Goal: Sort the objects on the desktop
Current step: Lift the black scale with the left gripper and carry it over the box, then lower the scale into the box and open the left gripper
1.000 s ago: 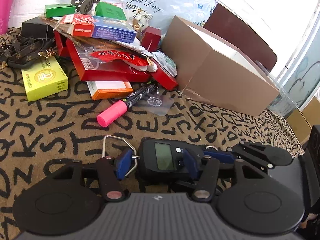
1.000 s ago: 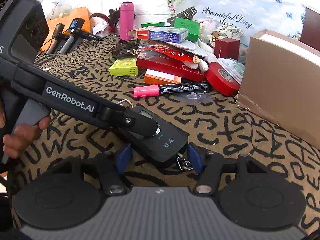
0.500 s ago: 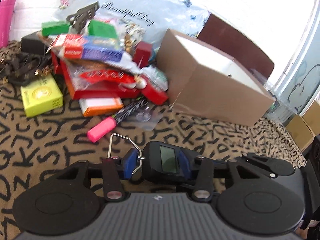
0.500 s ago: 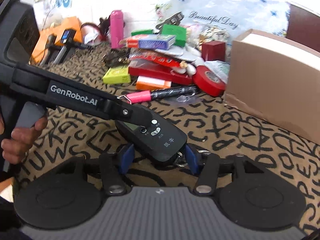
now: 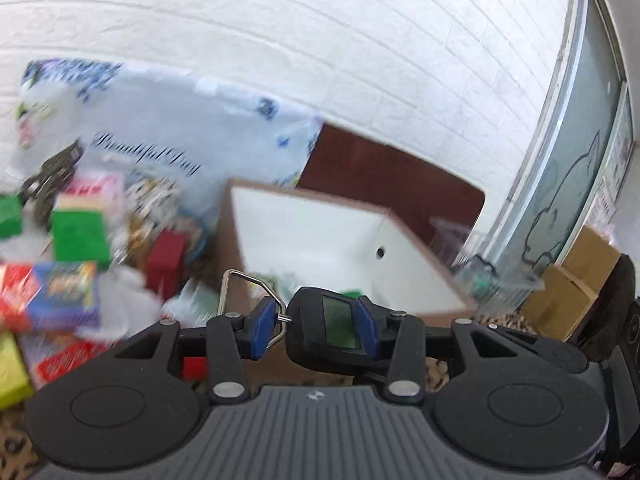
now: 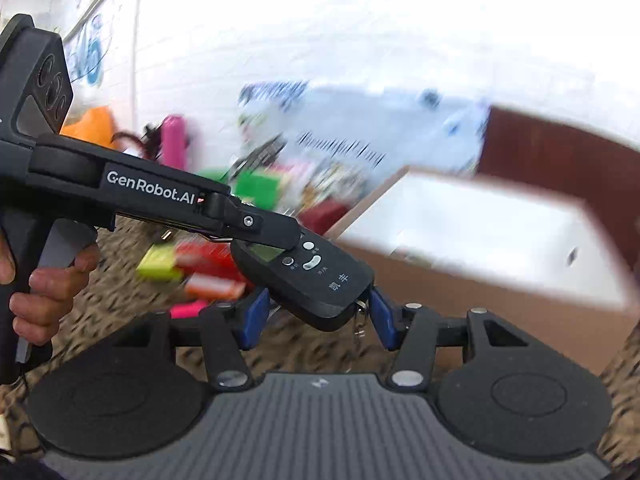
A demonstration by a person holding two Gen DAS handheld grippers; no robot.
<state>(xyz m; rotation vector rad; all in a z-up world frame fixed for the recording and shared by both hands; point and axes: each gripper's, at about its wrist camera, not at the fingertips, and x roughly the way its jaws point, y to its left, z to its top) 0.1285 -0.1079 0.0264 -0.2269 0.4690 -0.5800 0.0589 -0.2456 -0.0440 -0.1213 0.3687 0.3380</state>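
- My left claw [image 5: 315,325] is at a narrow setting. Its jaws have just been closing. The black handheld digital scale with a grey screen [image 5: 338,322] sits between the blue pads [image 5: 262,328] and is gripped there.
- My right claw [image 6: 316,320] is also narrow, and its jaws have just been closing. Its pads clamp the button end of the same scale, so both claws carry it.
- My left hand [image 6: 48,292] is wrapped around the left claw's handle.
- A bent metal wire loop [image 5: 244,284] projects from the scale's screen end, beside the left pad.
- The scale hangs clear of the tan cloth printed with black letters [image 6: 120,300], in front of the near wall of the open brown cardboard box with a white interior [image 5: 320,236].
- Left of the box, on the cloth, lie a pink marker [image 6: 188,309] and a yellow-green carton [image 6: 158,262]. Both are blurred.
- Further left of the box stands a heap of cartons, including a bright green carton [image 5: 80,236] and a dark red cube-shaped box [image 5: 166,258] just beside the box's left wall.
- Behind the box's left corner stands a pale blue plastic bag with black script [image 5: 168,128].
- A white brick wall [image 5: 320,40] rises behind the box.
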